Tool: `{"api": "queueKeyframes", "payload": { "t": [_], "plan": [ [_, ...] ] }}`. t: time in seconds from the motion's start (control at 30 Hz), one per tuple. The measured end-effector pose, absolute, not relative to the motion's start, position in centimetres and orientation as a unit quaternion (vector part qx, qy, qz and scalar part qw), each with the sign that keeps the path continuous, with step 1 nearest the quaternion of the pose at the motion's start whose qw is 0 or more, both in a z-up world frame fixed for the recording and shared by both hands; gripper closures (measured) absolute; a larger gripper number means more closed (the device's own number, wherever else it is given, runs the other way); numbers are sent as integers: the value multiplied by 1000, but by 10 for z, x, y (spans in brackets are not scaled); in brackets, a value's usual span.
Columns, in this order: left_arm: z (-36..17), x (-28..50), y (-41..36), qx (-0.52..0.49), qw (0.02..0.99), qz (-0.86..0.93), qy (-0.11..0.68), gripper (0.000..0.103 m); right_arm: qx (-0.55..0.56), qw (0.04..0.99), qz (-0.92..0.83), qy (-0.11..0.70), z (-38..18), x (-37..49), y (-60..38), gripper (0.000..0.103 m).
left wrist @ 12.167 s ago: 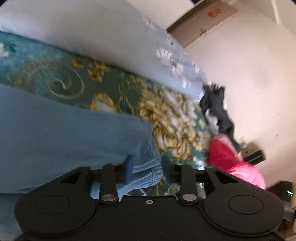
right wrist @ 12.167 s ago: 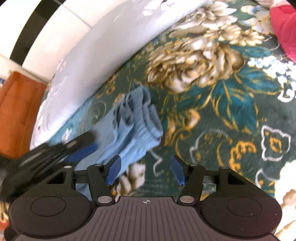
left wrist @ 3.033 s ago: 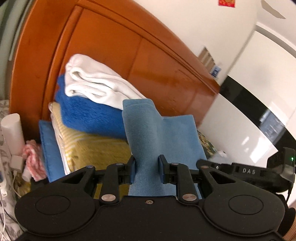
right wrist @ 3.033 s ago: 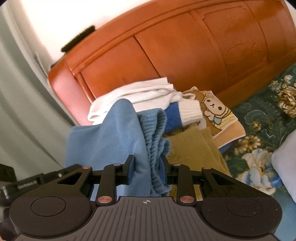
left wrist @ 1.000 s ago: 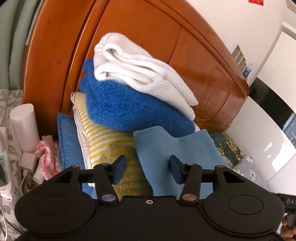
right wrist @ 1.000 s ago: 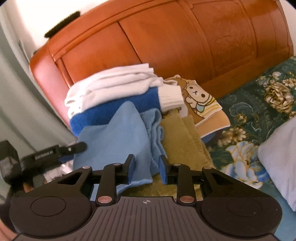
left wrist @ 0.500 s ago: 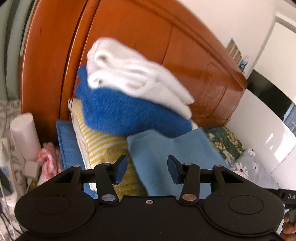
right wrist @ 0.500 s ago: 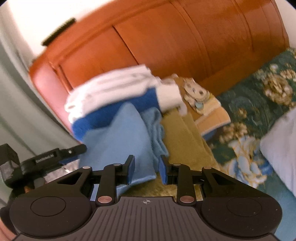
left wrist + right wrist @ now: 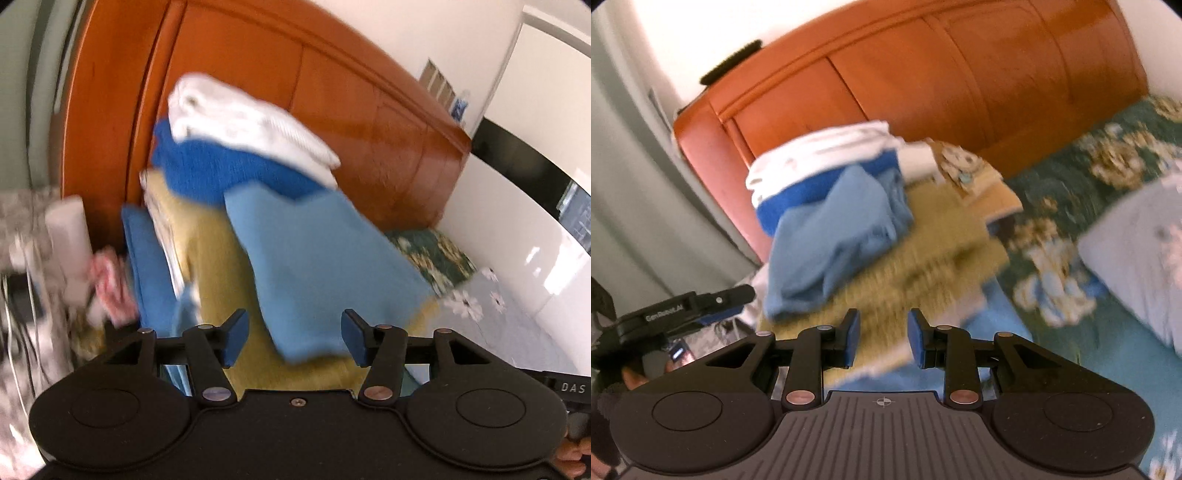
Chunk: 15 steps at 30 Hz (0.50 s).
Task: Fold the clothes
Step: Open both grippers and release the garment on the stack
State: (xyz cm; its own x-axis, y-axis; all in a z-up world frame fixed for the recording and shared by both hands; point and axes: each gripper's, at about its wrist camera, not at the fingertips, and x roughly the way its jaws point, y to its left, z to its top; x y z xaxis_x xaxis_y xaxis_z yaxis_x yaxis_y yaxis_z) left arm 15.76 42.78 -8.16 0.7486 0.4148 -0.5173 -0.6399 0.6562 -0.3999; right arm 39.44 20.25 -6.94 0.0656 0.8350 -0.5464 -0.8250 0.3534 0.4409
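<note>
Light-blue folded garment (image 9: 834, 236): lies loose against stacked clothes (image 9: 827, 166); may slump and unfold. Left gripper (image 9: 293, 334) opening, empty; right gripper (image 9: 881, 338) narrowly parted, empty.

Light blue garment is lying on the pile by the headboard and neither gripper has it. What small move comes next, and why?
Probably draw both grippers back from the pile toward the next unfolded item. The light blue garment rests folded on the olive blanket, against the stacked clothes. The left gripper, jaws opening, and the right gripper hold nothing, so this piece looks finished.
</note>
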Motion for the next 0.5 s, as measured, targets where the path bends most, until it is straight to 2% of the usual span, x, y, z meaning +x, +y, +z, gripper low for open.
{"api": "queueKeyframes", "payload": {
  "t": [0.13, 0.27, 0.4, 0.47, 0.5],
  "plan": [
    [-93, 150, 398, -304, 880, 290, 222, 49, 3, 732, 553, 397, -81, 377, 167, 76],
    [-98, 143, 366, -316, 875, 277, 241, 44, -9, 730, 545, 411, -88, 359, 134, 66],
    [-97, 139, 329, -311, 878, 261, 255, 40, -25, 735, 531, 421, -91, 337, 100, 60],
    [-97, 137, 311, -314, 875, 256, 264, 33, -25, 733, 522, 435, -91, 327, 80, 45],
    [-97, 136, 303, -322, 872, 251, 270, 33, -28, 734, 516, 441, -91, 323, 70, 43]
  ]
}}
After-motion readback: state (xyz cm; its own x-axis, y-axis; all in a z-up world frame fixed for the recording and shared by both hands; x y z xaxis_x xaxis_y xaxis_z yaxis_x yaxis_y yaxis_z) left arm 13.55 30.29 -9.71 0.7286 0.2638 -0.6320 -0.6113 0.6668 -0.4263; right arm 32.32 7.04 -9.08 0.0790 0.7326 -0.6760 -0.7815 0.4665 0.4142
